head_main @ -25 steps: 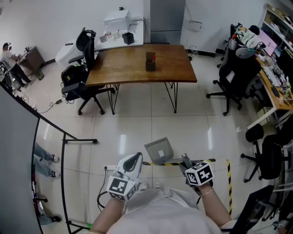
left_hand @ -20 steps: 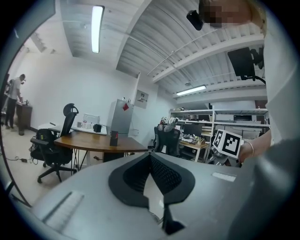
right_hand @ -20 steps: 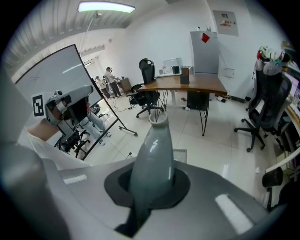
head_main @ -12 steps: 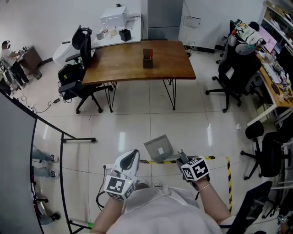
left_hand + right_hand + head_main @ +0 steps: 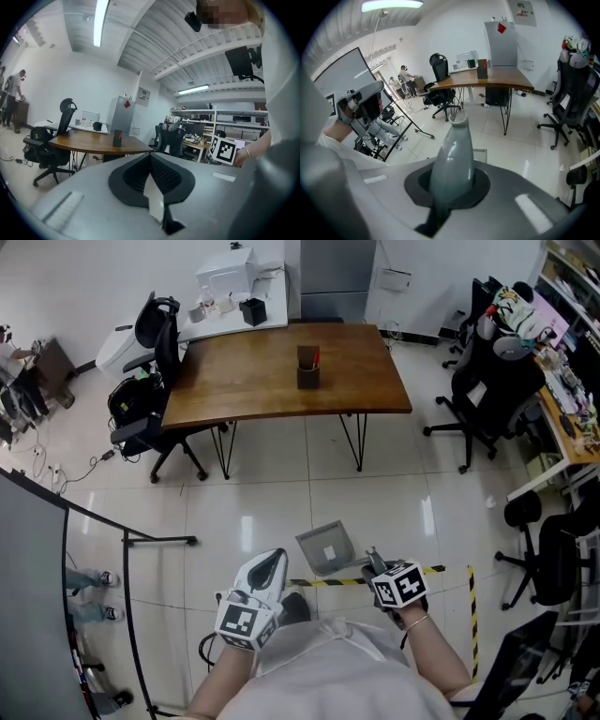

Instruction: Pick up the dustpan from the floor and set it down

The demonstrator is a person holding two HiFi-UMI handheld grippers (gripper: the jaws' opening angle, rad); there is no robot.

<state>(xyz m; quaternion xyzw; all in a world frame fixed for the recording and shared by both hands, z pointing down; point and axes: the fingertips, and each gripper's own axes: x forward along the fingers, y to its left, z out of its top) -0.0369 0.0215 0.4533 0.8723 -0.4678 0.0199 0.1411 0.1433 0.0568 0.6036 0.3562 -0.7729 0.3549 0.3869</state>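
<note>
Grey dustpan (image 5: 325, 547) handle pinched tight by right gripper (image 5: 374, 561) fingers; left gripper (image 5: 271, 565) fingers closed, empty.

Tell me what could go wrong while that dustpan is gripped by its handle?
The right gripper is shut on only the smooth, tapering handle of the dustpan, so the pan might twist or slip onto the hard tiles. A black frame's foot bar lies low on the left; stepping that way could catch a foot.
</note>
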